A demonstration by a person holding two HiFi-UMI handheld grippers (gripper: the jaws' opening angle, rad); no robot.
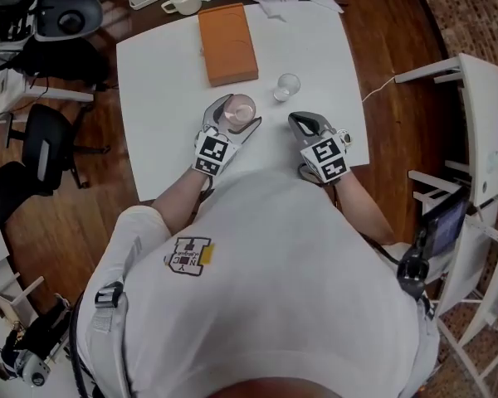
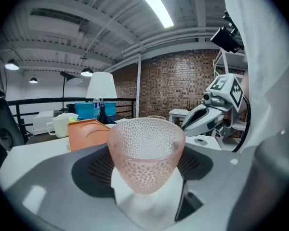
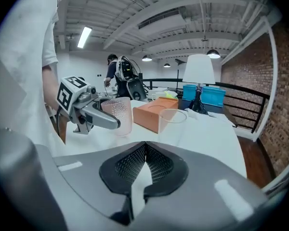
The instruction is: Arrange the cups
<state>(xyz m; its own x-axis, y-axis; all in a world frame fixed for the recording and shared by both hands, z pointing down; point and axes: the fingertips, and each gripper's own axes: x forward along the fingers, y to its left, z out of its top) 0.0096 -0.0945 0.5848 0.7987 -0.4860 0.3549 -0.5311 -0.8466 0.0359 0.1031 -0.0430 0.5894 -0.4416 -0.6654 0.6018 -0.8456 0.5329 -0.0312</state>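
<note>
Dimples cover the pink cup [image 2: 145, 153] in the left gripper view, a texture the head view blurs to a pale disc. The left gripper [image 1: 239, 113] has its jaws spread wide around this cup and pinches it by the sides, upright, over the near middle of the white counter [image 1: 166, 98]. No view shows whether the cup's base touches the counter.

Only the head view gives the layout. The clear cup [image 1: 287, 84] stands alone just beyond the pink cup, to its right. The orange box [image 1: 227, 43] lies farther back, with a white mug [image 1: 183, 0] at the far edge.

The right gripper [image 1: 297, 123] sits near the counter's front edge. Its own view shows the jaws pressed together with nothing between them. That view also shows the held pink cup from the side and the clear cup as an empty tumbler.
</note>
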